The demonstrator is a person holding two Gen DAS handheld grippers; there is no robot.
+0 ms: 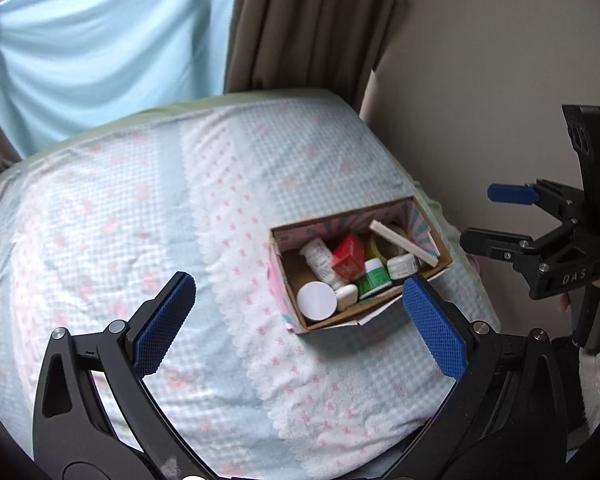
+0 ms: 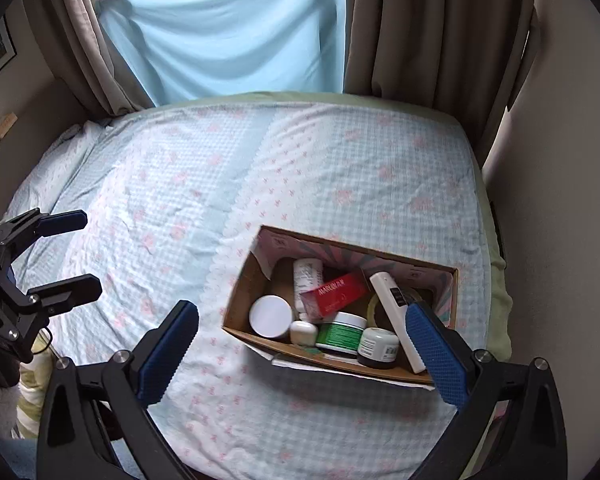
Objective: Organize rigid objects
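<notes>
The letters "DAS" stand in pale capitals on the black body of the right hand-held gripper [image 1: 496, 216], seen from the left wrist view. In the right wrist view, the red carton [image 2: 336, 294] lying in the cardboard box [image 2: 236, 300] carries a white brand word that reads roughly "MARUBIAN"; its last letters are unsure. The labels on the white bottle [image 2: 306, 280], the green-labelled jar [image 2: 340, 336] and the small jar [image 2: 378, 348] bear print too small to read.

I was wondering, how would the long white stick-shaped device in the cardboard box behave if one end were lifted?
The white stick-shaped device looks rigid, so it should lift as one piece. It leans across the jars and tape roll, so it may slide or pivot. Its smooth casing could slip.
</notes>
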